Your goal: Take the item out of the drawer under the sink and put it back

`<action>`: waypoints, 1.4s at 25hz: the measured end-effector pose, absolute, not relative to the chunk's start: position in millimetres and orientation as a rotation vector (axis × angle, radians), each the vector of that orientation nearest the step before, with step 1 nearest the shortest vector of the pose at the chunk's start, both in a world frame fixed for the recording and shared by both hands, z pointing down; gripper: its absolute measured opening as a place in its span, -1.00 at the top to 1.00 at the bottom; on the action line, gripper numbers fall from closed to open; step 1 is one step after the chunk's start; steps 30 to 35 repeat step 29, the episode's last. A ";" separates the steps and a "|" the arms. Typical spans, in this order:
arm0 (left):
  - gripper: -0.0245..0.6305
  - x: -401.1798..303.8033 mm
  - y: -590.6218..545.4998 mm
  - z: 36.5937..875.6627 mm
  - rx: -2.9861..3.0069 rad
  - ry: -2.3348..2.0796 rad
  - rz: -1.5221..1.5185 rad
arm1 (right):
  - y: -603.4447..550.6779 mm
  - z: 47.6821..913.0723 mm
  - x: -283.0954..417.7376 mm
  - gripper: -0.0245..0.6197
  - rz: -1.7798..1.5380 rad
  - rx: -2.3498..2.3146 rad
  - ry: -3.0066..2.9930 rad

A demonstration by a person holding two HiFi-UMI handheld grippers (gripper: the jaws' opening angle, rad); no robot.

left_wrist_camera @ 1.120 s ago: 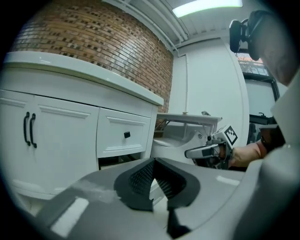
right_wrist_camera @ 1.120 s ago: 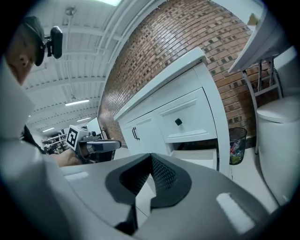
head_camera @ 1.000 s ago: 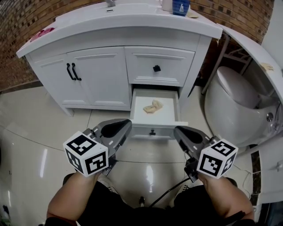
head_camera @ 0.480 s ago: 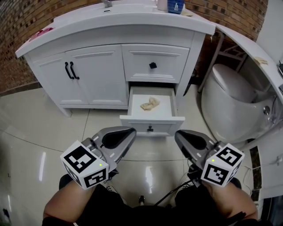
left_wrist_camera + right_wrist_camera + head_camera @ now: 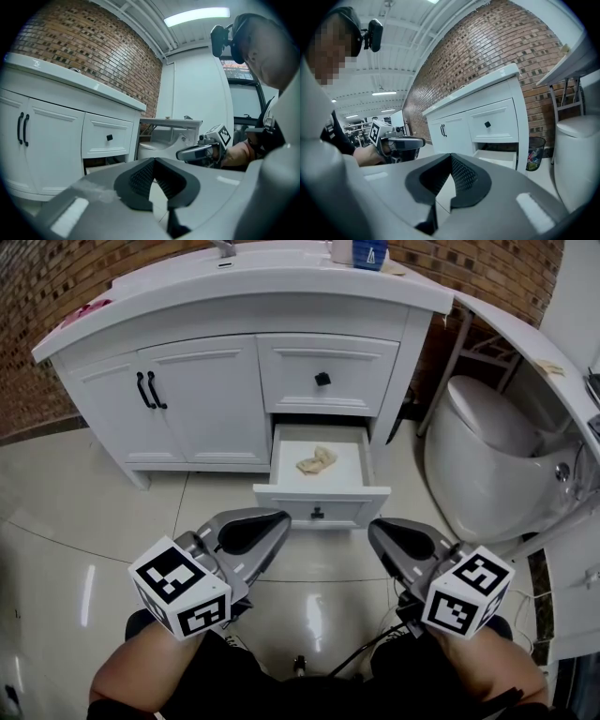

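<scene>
The lower drawer (image 5: pixel 322 491) of the white vanity (image 5: pixel 197 399) stands pulled out. A small beige crumpled item (image 5: pixel 316 459) lies inside it on the drawer floor. My left gripper (image 5: pixel 277 519) hovers over the floor just in front of the drawer, to its left, shut and empty. My right gripper (image 5: pixel 376 528) is level with it, to the drawer's right, also shut with nothing in it. In the left gripper view the pads (image 5: pixel 143 176) meet at the tip. In the right gripper view the open drawer (image 5: pixel 499 158) shows beyond the closed pads (image 5: pixel 461 177).
An upper drawer with a black knob (image 5: pixel 322 379) sits above the open one; double doors with black handles (image 5: pixel 147 390) are left of it. A white toilet (image 5: pixel 487 460) stands to the right, and a waste bin (image 5: pixel 533 153) between it and the vanity. The tiled floor (image 5: pixel 84 540) is glossy.
Both grippers have drawn back from the drawer toward me over the last second. The drawer stays open with the item in it, and both jaws stay shut.
</scene>
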State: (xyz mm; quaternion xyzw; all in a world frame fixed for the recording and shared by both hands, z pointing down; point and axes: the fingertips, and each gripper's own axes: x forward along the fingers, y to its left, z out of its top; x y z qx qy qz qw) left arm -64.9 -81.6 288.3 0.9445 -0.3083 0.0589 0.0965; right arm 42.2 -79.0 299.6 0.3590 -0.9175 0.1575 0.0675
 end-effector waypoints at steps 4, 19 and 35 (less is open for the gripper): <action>0.91 -63.7 -85.3 291.3 2.796 -0.914 0.183 | -81.0 302.6 46.0 0.91 0.495 1.110 -2.745; 0.91 -62.5 -94.1 293.9 2.776 -0.921 0.181 | -83.5 311.6 47.7 0.91 0.643 1.080 -2.744; 0.91 -64.3 -95.4 296.0 2.771 -0.930 0.185 | -81.0 312.9 42.7 0.91 0.636 1.052 -2.747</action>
